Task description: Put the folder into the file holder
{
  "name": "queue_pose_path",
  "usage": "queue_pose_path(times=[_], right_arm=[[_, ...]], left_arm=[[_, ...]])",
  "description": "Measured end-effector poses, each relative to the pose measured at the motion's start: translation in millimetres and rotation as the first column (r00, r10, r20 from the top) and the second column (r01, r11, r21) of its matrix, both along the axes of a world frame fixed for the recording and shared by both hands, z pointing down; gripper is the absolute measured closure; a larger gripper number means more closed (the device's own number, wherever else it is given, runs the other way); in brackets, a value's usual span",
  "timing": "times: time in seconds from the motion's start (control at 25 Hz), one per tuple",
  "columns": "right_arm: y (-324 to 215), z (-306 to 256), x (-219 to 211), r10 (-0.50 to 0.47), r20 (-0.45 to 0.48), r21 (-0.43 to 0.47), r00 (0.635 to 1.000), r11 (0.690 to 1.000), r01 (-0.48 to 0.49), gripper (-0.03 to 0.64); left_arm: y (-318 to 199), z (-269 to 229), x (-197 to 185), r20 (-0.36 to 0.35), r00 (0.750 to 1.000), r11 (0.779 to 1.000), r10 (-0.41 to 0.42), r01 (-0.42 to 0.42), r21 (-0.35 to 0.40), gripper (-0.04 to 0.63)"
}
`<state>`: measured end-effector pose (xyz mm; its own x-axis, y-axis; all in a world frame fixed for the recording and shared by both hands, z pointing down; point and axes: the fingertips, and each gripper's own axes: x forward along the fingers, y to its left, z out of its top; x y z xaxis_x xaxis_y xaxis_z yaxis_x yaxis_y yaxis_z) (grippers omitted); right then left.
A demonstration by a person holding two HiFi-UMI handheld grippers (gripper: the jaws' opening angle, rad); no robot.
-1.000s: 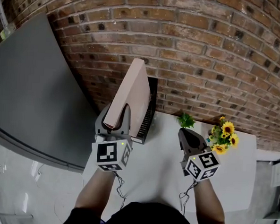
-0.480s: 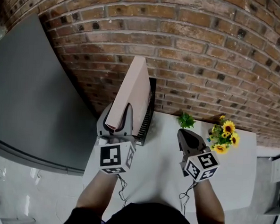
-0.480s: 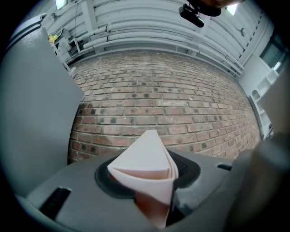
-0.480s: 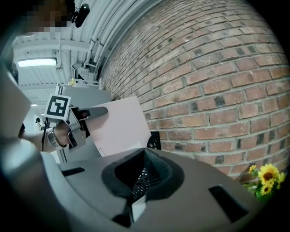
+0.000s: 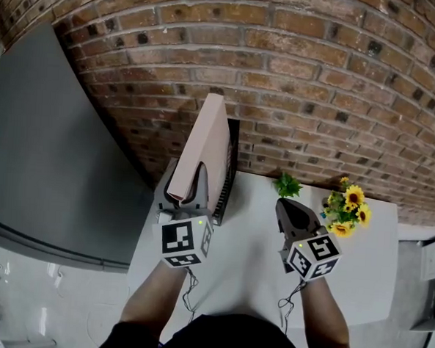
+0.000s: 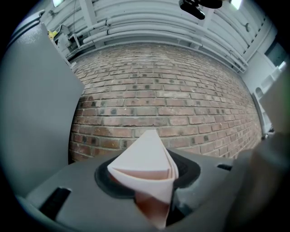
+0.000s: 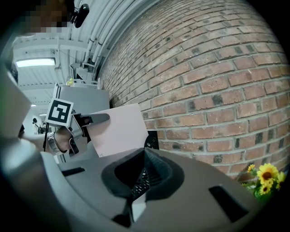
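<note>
Brickwork [image 5: 319, 80] backs the scene, with a tall grey panel [image 5: 50, 145] at its left and a white table [image 5: 250, 245] pushed against it. The pink folder [image 5: 205, 139] stands on edge, pointing at the wall and just left of the black mesh file holder [image 5: 231, 174]. It is likely kept upright so its thin edge can slide between the dividers, though I cannot tell whether it has entered a slot. The left gripper [image 5: 185, 181] has its jaws partly closed, pinching the folder's near corner, probably to steer it from behind. The right gripper [image 5: 287, 209] hovers over the table with jaws fully together and nothing in them, seemingly waiting. Sunflowers [image 5: 348, 207] sit at the right, well apart from the holder.
</note>
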<state>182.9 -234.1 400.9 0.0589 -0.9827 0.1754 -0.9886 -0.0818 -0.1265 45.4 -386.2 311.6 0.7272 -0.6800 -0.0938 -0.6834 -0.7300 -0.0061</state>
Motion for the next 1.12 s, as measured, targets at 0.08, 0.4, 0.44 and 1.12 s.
queue_pose_path(times=[0.08,0.4,0.44,1.12], right_arm=[[0.3,0.2,-0.1,0.002,0.001,-0.003,1.0,1.0,-0.002,0.614],[3.7,5.8,1.8,0.017,0.018,-0.005,1.0,1.0,-0.017,0.614],[4.6,7.0,2.6,0.02,0.022,-0.006,1.0,1.0,-0.02,0.614],[23.8,24.8,14.3,0.085,0.057,-0.041,0.995,0.996,-0.082,0.614]], left_arm=[[-2.0,5.1,3.2,0.006,1.0,1.0,-0.001,0.001,-0.007,0.42],[-12.3,33.0,16.2,0.042,0.999,0.999,-0.008,0.009,-0.043,0.419],[-13.3,37.8,18.6,0.049,0.999,0.999,-0.009,0.012,-0.047,0.417],[-31.0,102.7,44.2,0.138,0.99,0.994,-0.019,0.033,-0.103,0.414]])
